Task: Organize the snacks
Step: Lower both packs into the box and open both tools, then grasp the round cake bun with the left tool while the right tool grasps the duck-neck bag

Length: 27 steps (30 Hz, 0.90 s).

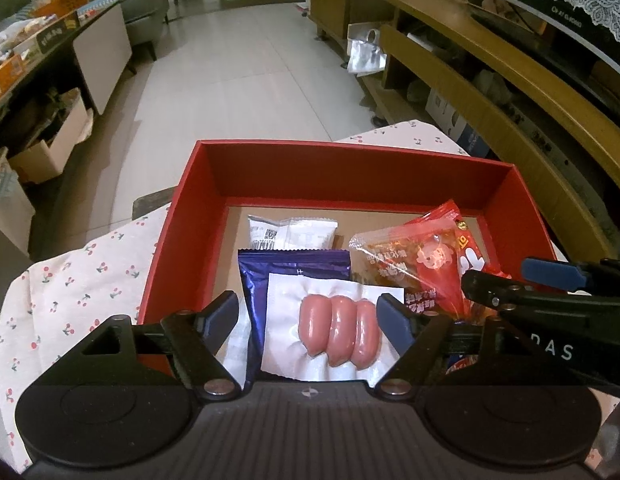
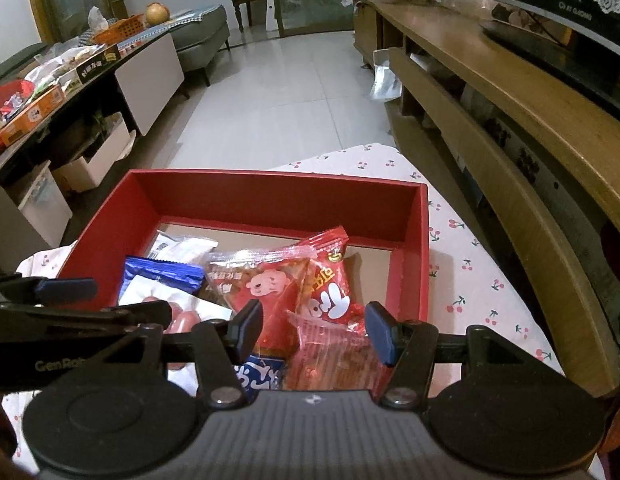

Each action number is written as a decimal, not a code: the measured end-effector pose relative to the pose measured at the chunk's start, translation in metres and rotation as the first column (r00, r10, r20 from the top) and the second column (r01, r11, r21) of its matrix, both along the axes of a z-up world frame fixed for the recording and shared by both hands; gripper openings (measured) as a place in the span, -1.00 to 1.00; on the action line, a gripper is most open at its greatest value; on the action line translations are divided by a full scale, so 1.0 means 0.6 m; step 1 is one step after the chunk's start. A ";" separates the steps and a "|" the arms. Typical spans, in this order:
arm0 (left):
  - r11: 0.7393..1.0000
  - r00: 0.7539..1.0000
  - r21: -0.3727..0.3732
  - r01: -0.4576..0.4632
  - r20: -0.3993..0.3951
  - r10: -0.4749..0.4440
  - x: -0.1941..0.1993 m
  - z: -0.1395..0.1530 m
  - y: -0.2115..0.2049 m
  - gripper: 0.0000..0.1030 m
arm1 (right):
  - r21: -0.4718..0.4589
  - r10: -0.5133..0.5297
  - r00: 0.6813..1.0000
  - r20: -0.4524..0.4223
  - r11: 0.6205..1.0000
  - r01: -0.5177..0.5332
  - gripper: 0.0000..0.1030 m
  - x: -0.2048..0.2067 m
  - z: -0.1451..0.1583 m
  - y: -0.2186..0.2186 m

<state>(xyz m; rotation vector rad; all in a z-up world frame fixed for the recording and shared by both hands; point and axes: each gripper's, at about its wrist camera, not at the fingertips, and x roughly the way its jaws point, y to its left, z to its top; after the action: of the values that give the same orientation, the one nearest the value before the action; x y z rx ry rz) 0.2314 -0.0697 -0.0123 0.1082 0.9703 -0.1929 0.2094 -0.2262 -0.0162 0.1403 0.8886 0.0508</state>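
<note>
Snacks: several wrapped packets lie in the open red cardboard box [image 1: 214, 184], which stands on a white cloth printed with small cherries [image 1: 70, 280].
Box contents, near end: clear vacuum pack of three pink sausages [image 1: 336, 330] lies on top of a glossy purple foil packet [image 1: 270, 268].
Box contents, toward far wall: white printed sachet [image 1: 290, 232] lies flat just beyond the purple packet.
Box contents, right side: clear-and-red packet with a cartoon animal [image 2: 258, 284] overlaps a red packet with white lettering [image 2: 330, 300]; a blue packet edge [image 2: 258, 376] shows beneath them.
Left gripper [image 1: 308, 316]: jaws well apart over the sausage pack, pads clear of it; holds nothing.
Right gripper [image 2: 314, 330]: jaws part open above the red packets; no visible contact, nothing held.
Progress: judged well along; at least six packets are boxed, far half of the floor is bare.
Remaining: no loose snacks visible on the cloth; whether more wait out of view cannot be told.
</note>
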 end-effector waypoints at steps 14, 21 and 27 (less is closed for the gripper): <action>1.000 1.000 -0.018 -0.002 0.028 0.003 -0.041 0.027 0.020 0.63 | 0.025 0.004 0.999 0.039 1.000 -0.005 0.15 -0.040 0.025 0.010; 1.000 1.000 -0.017 -0.016 0.017 0.016 -0.080 0.030 0.054 0.65 | 0.039 0.038 0.998 0.042 0.998 -0.040 0.15 -0.092 0.040 0.026; 0.999 0.999 -0.034 -0.027 -0.030 0.026 -0.110 0.019 0.088 0.66 | 0.041 0.088 0.996 0.008 0.995 -0.088 0.15 -0.133 0.036 0.044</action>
<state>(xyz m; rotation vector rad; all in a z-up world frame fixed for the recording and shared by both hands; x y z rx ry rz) 0.1655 -0.0167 -0.0012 0.0616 0.9969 -0.1870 0.1295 -0.1998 0.0057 0.1396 0.8873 0.1521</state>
